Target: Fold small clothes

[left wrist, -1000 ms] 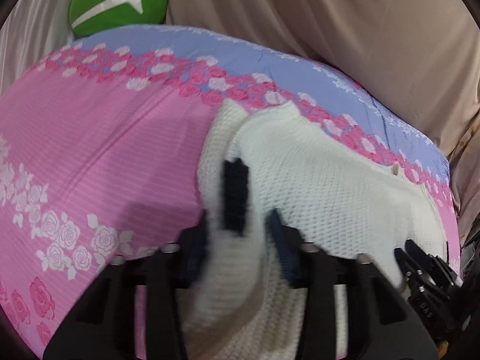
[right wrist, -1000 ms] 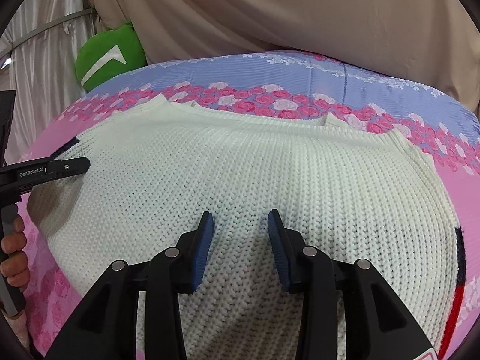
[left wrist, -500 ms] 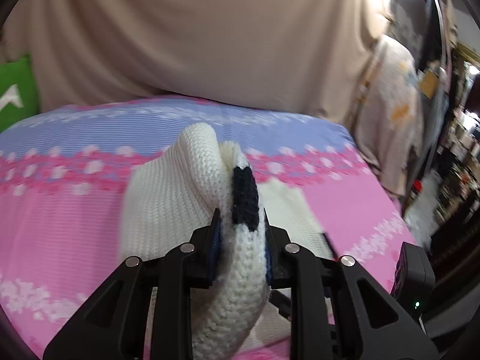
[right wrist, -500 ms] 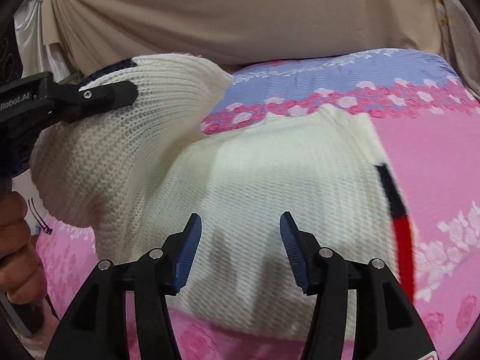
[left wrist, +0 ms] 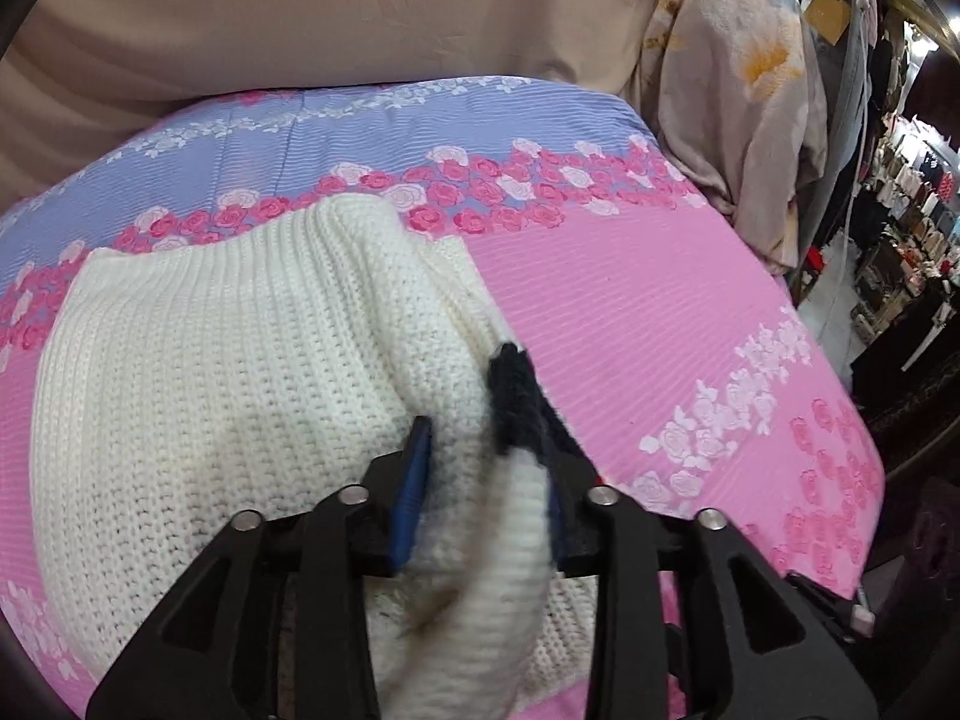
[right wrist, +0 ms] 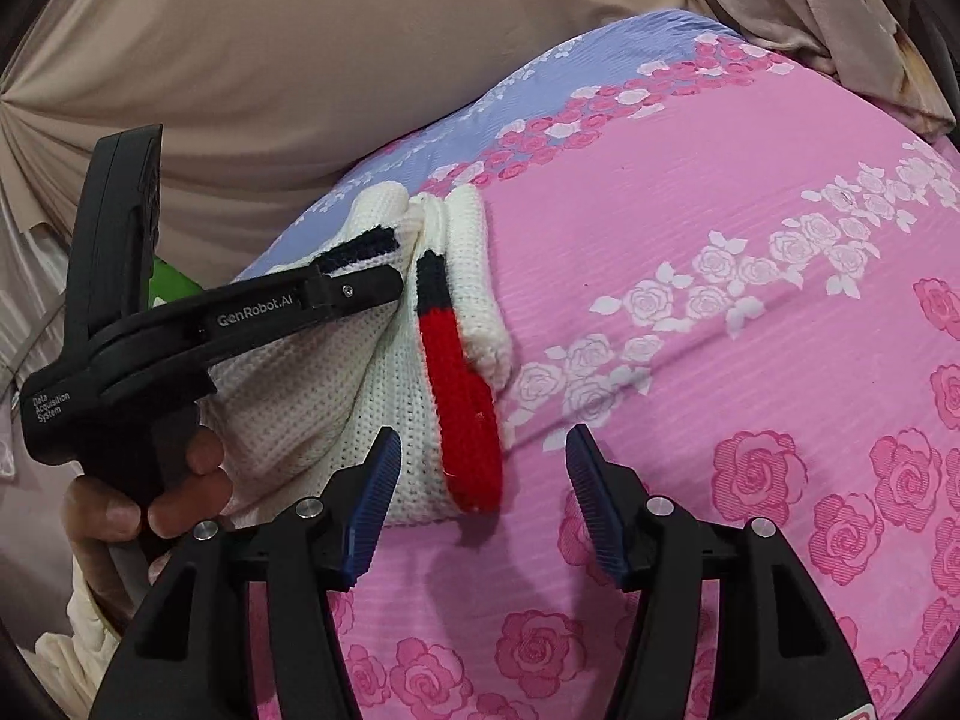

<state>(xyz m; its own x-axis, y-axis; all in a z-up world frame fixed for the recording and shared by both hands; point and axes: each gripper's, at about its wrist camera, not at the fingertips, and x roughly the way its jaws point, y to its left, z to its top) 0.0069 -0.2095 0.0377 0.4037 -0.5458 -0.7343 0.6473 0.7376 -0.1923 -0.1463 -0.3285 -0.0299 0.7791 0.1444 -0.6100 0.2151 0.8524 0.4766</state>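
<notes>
Firstly, from the left wrist camera: a pink and lilac bedspread (left wrist: 630, 300) printed with roses covers the bed, a beige curtain (left wrist: 300, 12) hangs behind it, and a pale floral garment (left wrist: 738, 90) droops at the far right corner, with cluttered shop racks beyond. On the bedspread lies the cream knitted sweater (left wrist: 198, 372), one side doubled over onto the body. A fold of it with a navy cuff (left wrist: 510, 396) rises between the fingers of the left gripper (left wrist: 486, 474) and blocks the view of the cloth further down. The jaws are opening; the left blue pad stands clear of the knit, while the right pad lies against the navy edge, so the grasp looks released with the fold still between the fingers.

Next, from the right wrist camera: the same bedspread (right wrist: 720, 276) fills the picture, the curtain (right wrist: 270, 48) behind. The left gripper (right wrist: 360, 276) reaches in from the left, held by a hand (right wrist: 150, 492), its body hiding part of the sweater (right wrist: 300, 396). A navy and red band (right wrist: 462, 408) runs down the sweater's folded edge. The right gripper (right wrist: 483, 498) hovers just above that lower edge, its jaws opening wide, nothing held; the left pad is near the knit, though contact cannot be told.
</notes>
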